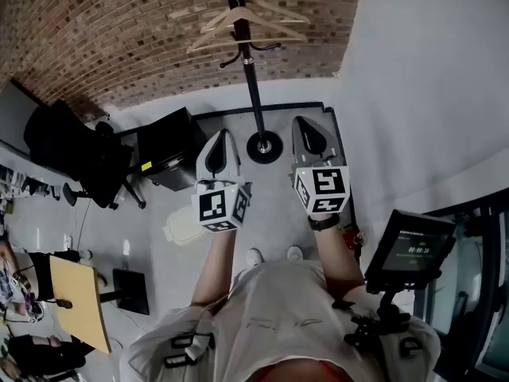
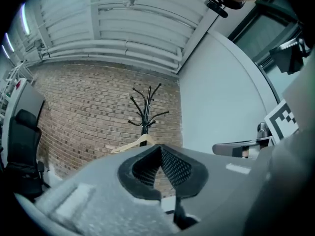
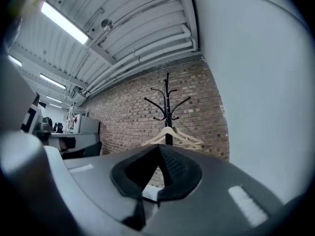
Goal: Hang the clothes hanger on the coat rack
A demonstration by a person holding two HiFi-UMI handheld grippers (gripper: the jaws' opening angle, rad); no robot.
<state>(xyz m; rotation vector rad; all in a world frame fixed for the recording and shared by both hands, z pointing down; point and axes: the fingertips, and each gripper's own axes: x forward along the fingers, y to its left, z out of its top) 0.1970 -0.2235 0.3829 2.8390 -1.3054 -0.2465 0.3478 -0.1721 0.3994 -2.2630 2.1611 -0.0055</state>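
Left gripper (image 1: pixel 219 151) and right gripper (image 1: pixel 310 136) — both closed on nothing, I see. Hangers (image 1: pixel 246 24) hang on the coat rack (image 1: pixel 254 86).

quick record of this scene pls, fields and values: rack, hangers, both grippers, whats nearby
rack: black, upright, in front of the brick wall
hangers: wooden, more than one, hanging on the rack
left gripper: shut, nothing between the jaws
right gripper: shut, nothing between the jaws
aim: both grippers point toward the rack, apart from it
nearby: black chair and black cabinet to the left of the rack
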